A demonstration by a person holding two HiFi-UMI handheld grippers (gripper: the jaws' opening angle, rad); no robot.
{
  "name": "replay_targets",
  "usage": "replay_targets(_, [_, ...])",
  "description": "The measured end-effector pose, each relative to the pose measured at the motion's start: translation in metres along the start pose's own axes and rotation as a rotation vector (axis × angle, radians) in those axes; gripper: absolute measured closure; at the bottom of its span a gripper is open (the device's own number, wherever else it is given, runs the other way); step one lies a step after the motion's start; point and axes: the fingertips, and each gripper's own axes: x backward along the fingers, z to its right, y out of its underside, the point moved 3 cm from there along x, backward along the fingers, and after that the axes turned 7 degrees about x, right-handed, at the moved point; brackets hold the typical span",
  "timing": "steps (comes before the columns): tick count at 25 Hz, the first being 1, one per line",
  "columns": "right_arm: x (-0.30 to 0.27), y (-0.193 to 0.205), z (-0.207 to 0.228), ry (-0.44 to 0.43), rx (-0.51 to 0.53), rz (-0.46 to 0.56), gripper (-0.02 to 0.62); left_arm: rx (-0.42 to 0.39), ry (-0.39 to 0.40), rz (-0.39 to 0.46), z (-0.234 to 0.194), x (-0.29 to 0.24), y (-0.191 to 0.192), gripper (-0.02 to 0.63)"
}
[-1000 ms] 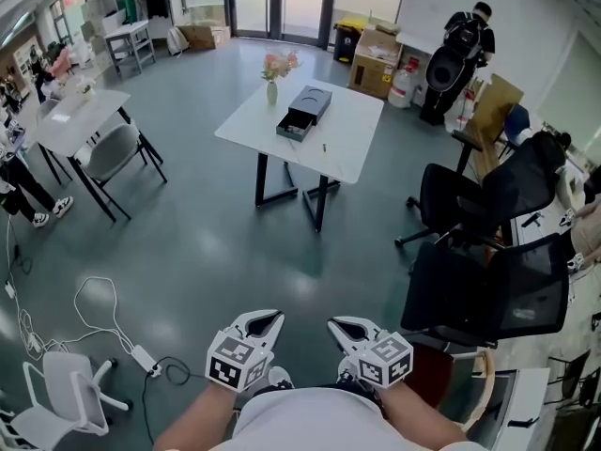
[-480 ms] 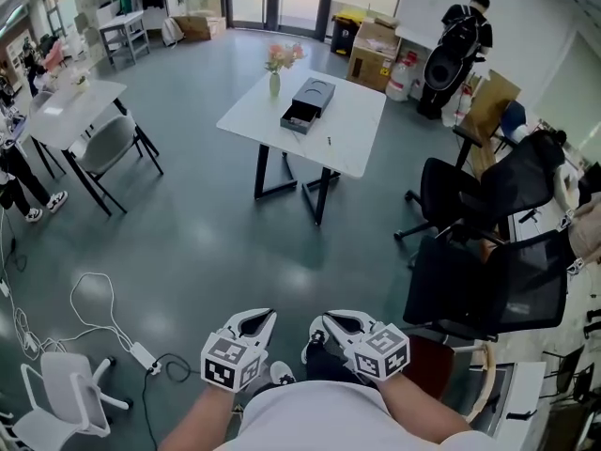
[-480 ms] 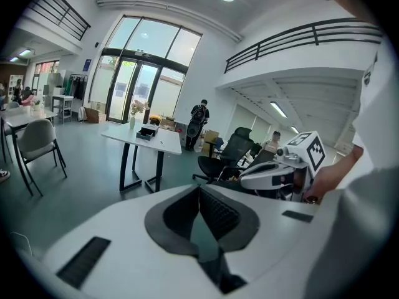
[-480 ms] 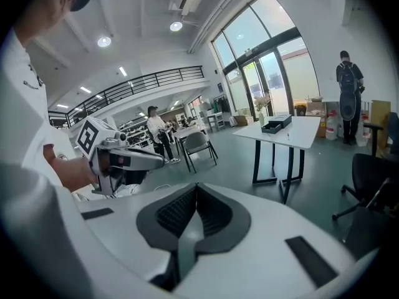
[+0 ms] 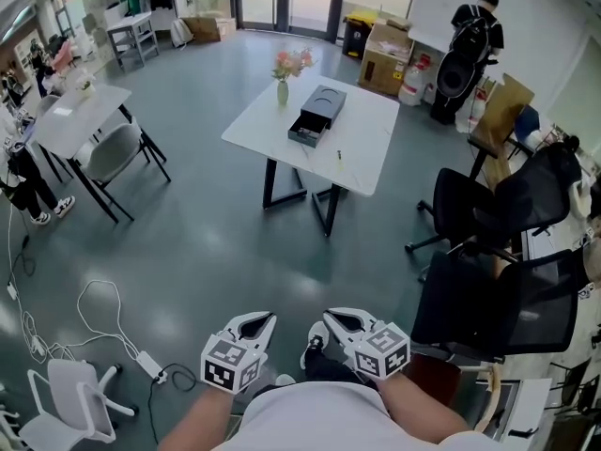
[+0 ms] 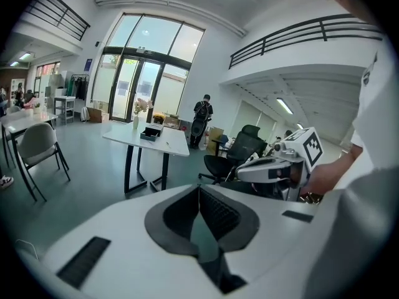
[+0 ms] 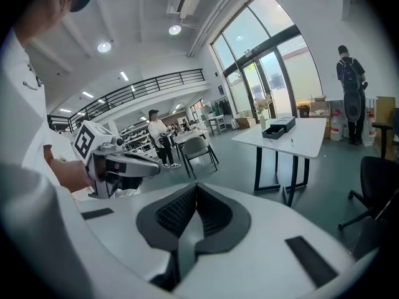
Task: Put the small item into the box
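A dark box with its drawer pulled open lies on the white table far ahead, beside a vase of flowers. A small thin item lies on the tabletop near the box. My left gripper and right gripper hang low, close to my body and far from the table, both shut and empty. In the left gripper view the box is distant; in the right gripper view the box and item show small.
Black office chairs stand at the right. At the left are a white table with a grey chair, floor cables and a white chair. A person and cardboard boxes are at the back.
The view has advanced a little toward the table, which now sits slightly lower and to the right. Both grippers keep their place in front of my body, still shut.
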Motion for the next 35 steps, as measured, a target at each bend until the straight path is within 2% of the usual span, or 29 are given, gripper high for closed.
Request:
replay_targets(10, [-0.025, -0.047, 0.106, 0.003, -0.017, 0.059, 0.58, -0.066, 0.003, -0.009, -0.01, -0.094, -0.089, 0.589])
replay_targets(17, [-0.034, -0.054, 0.168, 0.001, -0.039, 0.055, 0.58, -0.072, -0.014, -0.028, -0.013, -0.154, -0.121, 0.589])
replay_targets(21, [-0.04, -0.054, 0.186, 0.001, -0.074, 0.056, 0.58, -0.087, -0.012, -0.054, -0.016, -0.169, -0.126, 0.589])
replay_targets(28, [-0.059, -0.063, 0.208, -0.002, -0.093, 0.05, 0.58, -0.068, -0.021, -0.091, -0.038, -0.186, -0.141, 0.589])
replay_targets(35, [-0.088, -0.075, 0.234, 0.036, -0.105, 0.025, 0.58, -0.098, 0.037, -0.116, -0.068, -0.219, -0.169, 0.589])
